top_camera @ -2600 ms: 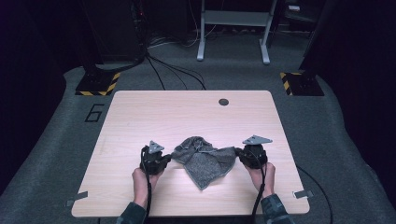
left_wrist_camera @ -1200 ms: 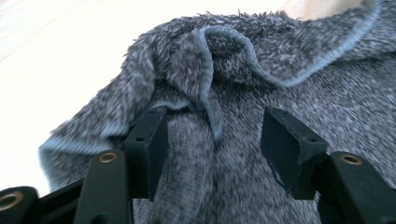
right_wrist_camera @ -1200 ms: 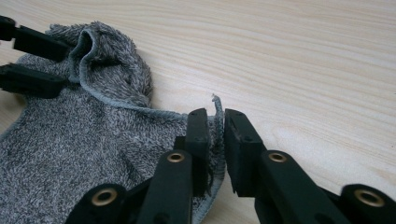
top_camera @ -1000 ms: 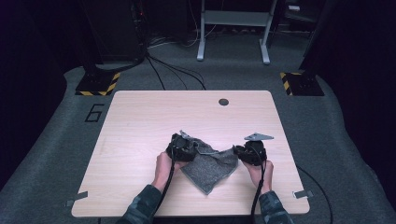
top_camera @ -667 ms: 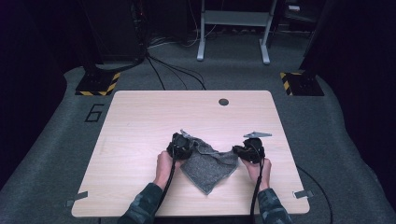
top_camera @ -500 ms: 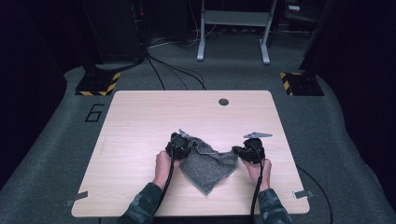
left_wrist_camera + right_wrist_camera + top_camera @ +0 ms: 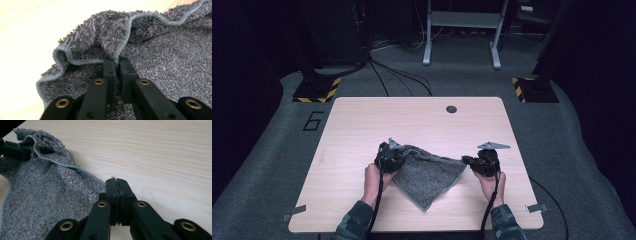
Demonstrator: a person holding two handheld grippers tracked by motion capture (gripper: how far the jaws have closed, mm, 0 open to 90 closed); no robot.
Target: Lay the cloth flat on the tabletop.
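A grey terry towel (image 7: 429, 175) lies on the pale wooden table (image 7: 362, 125), pulled out between both grippers, with one corner pointing at the table's front edge. My left gripper (image 7: 394, 156) is shut on a bunched fold of the towel's hemmed edge (image 7: 120, 37); in the left gripper view the jaws (image 7: 116, 61) pinch that fold. My right gripper (image 7: 467, 161) is shut on the towel's right corner. In the right gripper view its jaws (image 7: 116, 182) meet on the tip of the towel (image 7: 37, 195), and the left gripper (image 7: 12, 150) shows far left.
A round dark cable hole (image 7: 451, 109) sits near the table's far edge. Grey tape tabs mark the front corners (image 7: 293, 212) (image 7: 537, 207). Bare wood lies to the left, right and behind the towel. Cables trail from both grippers toward the person.
The left gripper moved right onto the towel's left edge and shut on it. The crumpled towel has since been drawn out wider between the two grippers.
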